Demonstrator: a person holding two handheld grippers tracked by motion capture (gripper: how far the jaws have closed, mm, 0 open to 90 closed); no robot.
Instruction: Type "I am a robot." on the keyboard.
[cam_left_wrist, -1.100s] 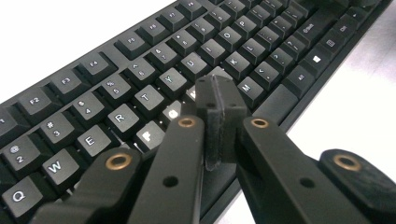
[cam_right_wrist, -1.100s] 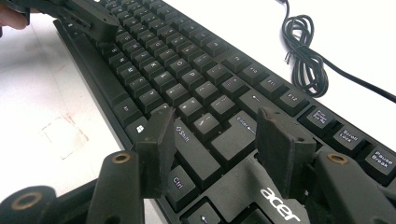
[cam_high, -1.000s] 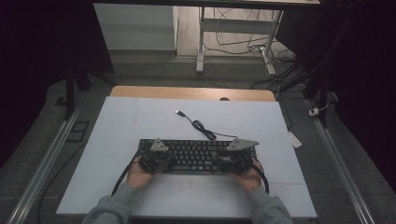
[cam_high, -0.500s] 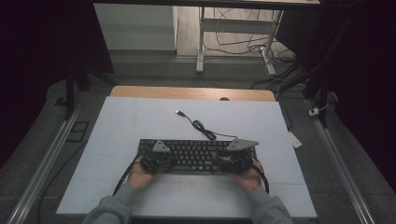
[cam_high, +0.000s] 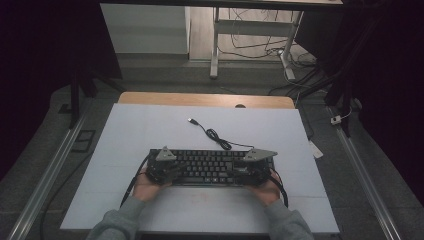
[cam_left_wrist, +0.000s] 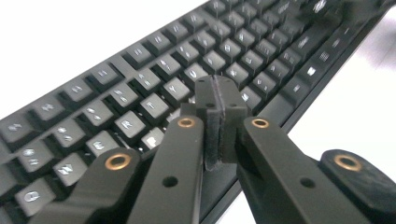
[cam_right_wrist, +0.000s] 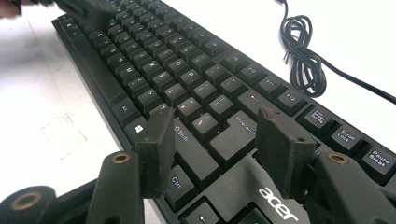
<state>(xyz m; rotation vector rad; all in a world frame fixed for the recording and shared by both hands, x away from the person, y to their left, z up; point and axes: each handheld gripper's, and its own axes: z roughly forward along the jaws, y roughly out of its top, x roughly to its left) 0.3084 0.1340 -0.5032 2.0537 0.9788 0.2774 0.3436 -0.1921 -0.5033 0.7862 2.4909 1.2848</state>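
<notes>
- Keyboard (cam_high: 210, 167), black, lies flat on the white table (cam_high: 150, 130) near our edge in the high view; its cable (cam_high: 215, 135) curls away toward the far side, plug end loose on the table.
- High view: our left gripper (cam_high: 167, 169) sits over the keyboard's left end, our right gripper (cam_high: 248, 169) over its right end, both hands at the near edge.
- Left gripper view: we see the left gripper (cam_left_wrist: 218, 100) with pads pressed together, clenched on nothing, tips hovering just above the letter keys of the keyboard (cam_left_wrist: 116, 107); whether they touch a key we cannot tell.
- Right gripper view: our right gripper (cam_right_wrist: 217, 135) has jaws standing apart, released, nothing between them; they hang over the keyboard (cam_right_wrist: 154, 70) around the Shift and Enter keys, with the coiled cable (cam_right_wrist: 303, 56) beyond.
</notes>
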